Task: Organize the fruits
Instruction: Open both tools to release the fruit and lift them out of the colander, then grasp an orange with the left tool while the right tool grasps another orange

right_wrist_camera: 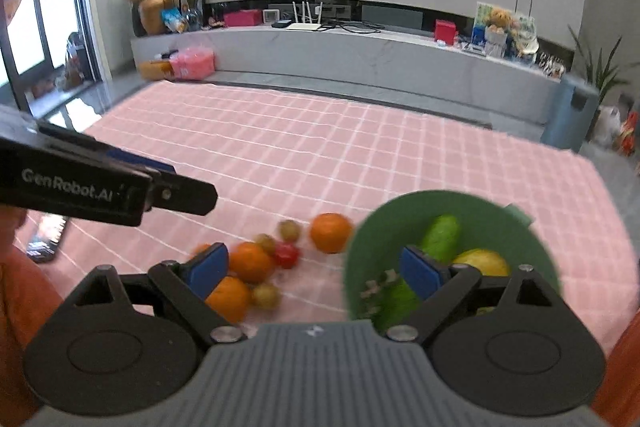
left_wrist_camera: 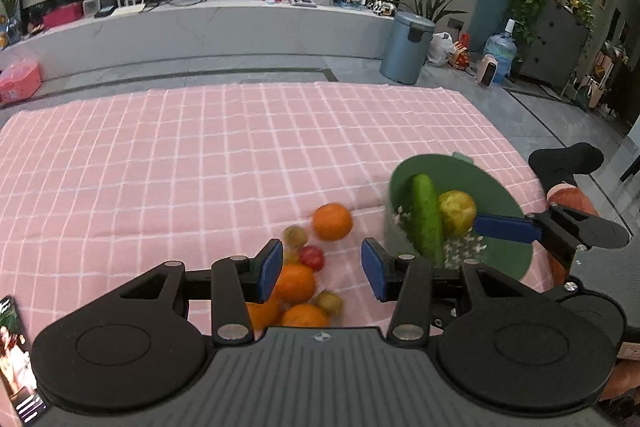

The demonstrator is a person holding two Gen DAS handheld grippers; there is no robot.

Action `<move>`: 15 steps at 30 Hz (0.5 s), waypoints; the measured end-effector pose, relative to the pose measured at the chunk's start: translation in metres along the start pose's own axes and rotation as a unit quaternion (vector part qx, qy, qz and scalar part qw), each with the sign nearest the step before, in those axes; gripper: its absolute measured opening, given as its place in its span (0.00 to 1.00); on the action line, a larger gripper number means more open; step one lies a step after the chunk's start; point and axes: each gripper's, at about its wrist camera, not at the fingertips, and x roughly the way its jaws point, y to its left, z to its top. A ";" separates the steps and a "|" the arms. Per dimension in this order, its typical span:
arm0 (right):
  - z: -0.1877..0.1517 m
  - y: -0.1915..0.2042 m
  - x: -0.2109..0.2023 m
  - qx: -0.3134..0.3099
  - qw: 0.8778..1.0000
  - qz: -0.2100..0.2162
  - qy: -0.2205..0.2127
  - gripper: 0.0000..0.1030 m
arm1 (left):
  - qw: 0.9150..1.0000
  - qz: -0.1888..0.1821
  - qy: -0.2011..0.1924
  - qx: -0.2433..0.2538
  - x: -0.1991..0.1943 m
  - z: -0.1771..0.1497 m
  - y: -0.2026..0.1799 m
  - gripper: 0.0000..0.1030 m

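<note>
Several round orange fruits (left_wrist_camera: 294, 283) lie left of the green plastic bowl (left_wrist_camera: 480, 187); firm and rollable, they probably want gripping across the middle. Both grippers' fingers (left_wrist_camera: 270, 269) gape, holding nothing.

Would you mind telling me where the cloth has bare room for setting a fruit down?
The pink checked cloth lies bare across its far and left stretch, beyond the lone orange. It is crowded near the left tool, where oranges and small fruits cluster, and in the green bowl holding a cucumber.
</note>
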 end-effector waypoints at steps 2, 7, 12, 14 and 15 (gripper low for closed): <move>-0.004 0.012 0.000 0.008 1.000 0.004 -0.001 0.88 | 1.000 0.003 0.005 -0.008 -0.002 -0.003 0.011 0.52; -0.019 0.037 0.009 0.027 0.999 0.022 0.005 0.78 | 0.999 0.008 0.019 -0.029 0.003 -0.018 0.033 0.52; -0.033 0.050 0.024 0.028 0.999 0.025 0.026 0.62 | 0.999 0.003 0.033 -0.041 0.015 -0.035 0.046 0.52; -0.036 0.053 0.033 0.035 0.998 0.019 0.042 0.60 | 0.998 0.002 0.035 -0.044 0.019 -0.040 0.047 0.52; -0.038 0.055 0.036 0.038 0.998 0.017 0.046 0.58 | 0.998 0.002 0.035 -0.045 0.021 -0.042 0.048 0.52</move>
